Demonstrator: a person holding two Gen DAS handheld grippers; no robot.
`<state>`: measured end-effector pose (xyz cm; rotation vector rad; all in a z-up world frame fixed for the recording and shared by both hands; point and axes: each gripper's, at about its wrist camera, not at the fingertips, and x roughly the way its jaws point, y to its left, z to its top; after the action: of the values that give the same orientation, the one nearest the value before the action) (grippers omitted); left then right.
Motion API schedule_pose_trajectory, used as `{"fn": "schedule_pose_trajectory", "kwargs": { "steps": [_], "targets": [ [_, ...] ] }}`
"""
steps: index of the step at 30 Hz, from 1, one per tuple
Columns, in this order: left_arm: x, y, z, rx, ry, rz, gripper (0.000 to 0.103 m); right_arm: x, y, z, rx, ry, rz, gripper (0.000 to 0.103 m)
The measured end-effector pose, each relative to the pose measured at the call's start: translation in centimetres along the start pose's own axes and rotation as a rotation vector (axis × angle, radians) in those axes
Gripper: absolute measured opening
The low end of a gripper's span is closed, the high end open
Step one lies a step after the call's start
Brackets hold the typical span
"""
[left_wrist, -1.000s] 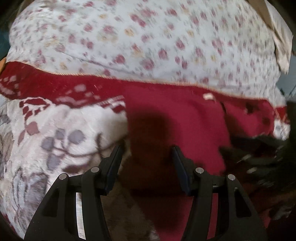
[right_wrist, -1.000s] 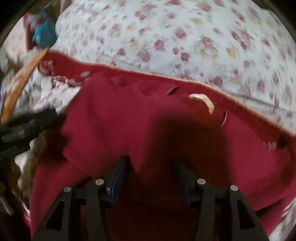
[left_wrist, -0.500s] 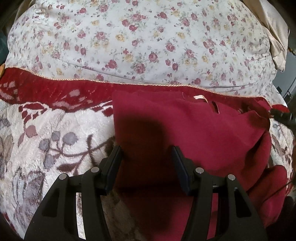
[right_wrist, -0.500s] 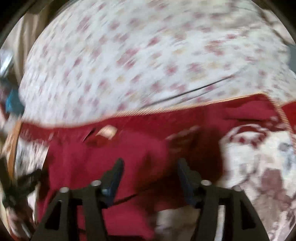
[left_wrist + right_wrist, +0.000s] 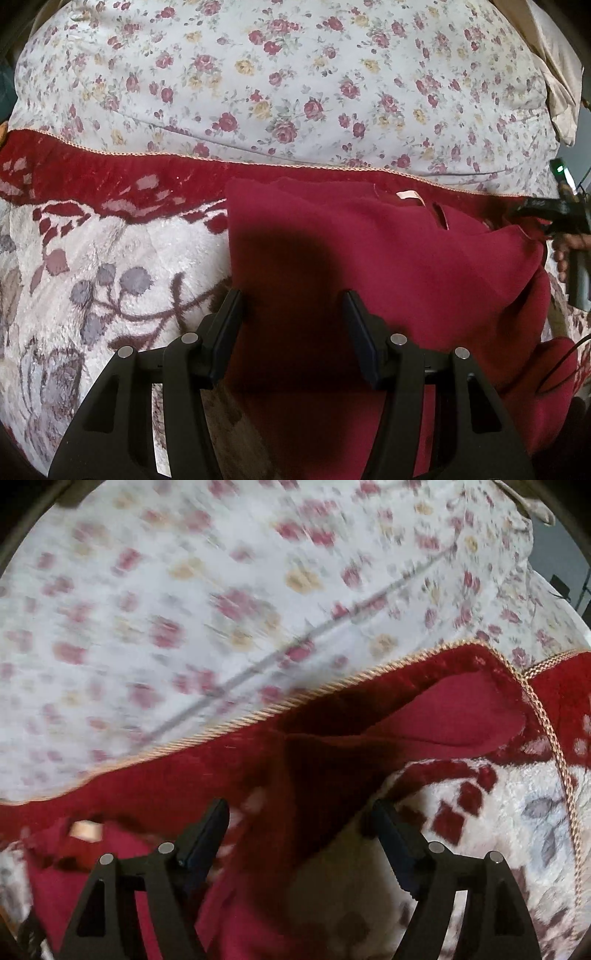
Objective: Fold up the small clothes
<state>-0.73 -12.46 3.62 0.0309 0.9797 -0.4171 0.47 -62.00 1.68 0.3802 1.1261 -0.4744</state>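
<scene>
Right wrist view shows the right gripper (image 5: 297, 825) swung away toward the blanket's (image 5: 498, 812) corner, fingers opening off the red garment (image 5: 369, 266), now folded once on the bed, while the left gripper (image 5: 291, 310), half-open, straddles it.

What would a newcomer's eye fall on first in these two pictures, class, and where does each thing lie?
First, the dark red garment, spread across the middle of a plush blanket patterned with leaves. Beyond the blanket's corded edge lies a pale flowered sheet, filling the top of both views. The left gripper stands over the garment with its jaws apart, while the right gripper, its jaws opening, hovers over a red sleeve trailing toward the blanket's edge.
</scene>
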Motion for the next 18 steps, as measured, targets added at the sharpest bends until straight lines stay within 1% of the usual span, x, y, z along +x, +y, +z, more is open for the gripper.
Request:
{"fn": "schedule_pose_trajectory", "kwargs": {
  "steps": [1, 2, 3, 5, 6, 7, 8, 11, 13, 15, 17, 18],
  "targets": [
    [0.0, 0.1, 0.1, -0.005, 0.001, -0.001, 0.056, 1.0, -0.5, 0.2, 0.013, 0.019, -0.003, 0.070],
    [0.1, 0.2, 0.2, -0.008, 0.001, -0.002, 0.056, 1.4, -0.8, 0.3, 0.018, 0.024, 0.011, 0.057],
    [0.1, 0.3, 0.3, -0.011, 0.001, -0.001, 0.056, 1.6, -1.2, 0.4, 0.023, 0.020, 0.042, 0.031],
    [0.0, 0.5, 0.4, -0.021, -0.001, 0.000, 0.056, 0.7, -1.9, 0.2, 0.027, -0.022, 0.089, 0.011],
    [0.0, 0.7, 0.4, -0.025, -0.003, -0.002, 0.056, -0.5, -2.3, 0.0, 0.019, -0.061, 0.144, 0.005],
    [-0.2, 0.7, 0.5, -0.028, -0.005, -0.003, 0.056, -1.5, -2.5, -0.1, 0.014, -0.091, 0.174, 0.003],
    [-0.3, 0.7, 0.5, -0.030, -0.010, -0.004, 0.056, -3.5, -2.9, -0.2, 0.007, -0.146, 0.232, 0.003],
    [-1.0, 0.6, 0.6, -0.033, -0.033, -0.003, 0.056, -9.3, -3.5, -0.7, -0.019, -0.268, 0.430, 0.003],
    [-1.5, 0.7, 0.7, -0.033, -0.050, -0.005, 0.056, -13.7, -2.7, -1.6, -0.077, -0.335, 0.566, 0.003],
    [-2.0, 1.0, 0.8, -0.041, -0.071, -0.002, 0.056, -18.7, -0.3, -2.8, -0.198, -0.390, 0.732, 0.003],
    [-2.6, 1.6, 0.9, -0.064, -0.092, 0.001, 0.056, -22.1, 3.2, -4.5, -0.334, -0.400, 0.852, 0.003],
    [-3.0, 2.2, 1.0, -0.088, -0.106, -0.002, 0.056, -23.9, 5.2, -5.9, -0.435, -0.401, 0.924, 0.003]
  ]
}}
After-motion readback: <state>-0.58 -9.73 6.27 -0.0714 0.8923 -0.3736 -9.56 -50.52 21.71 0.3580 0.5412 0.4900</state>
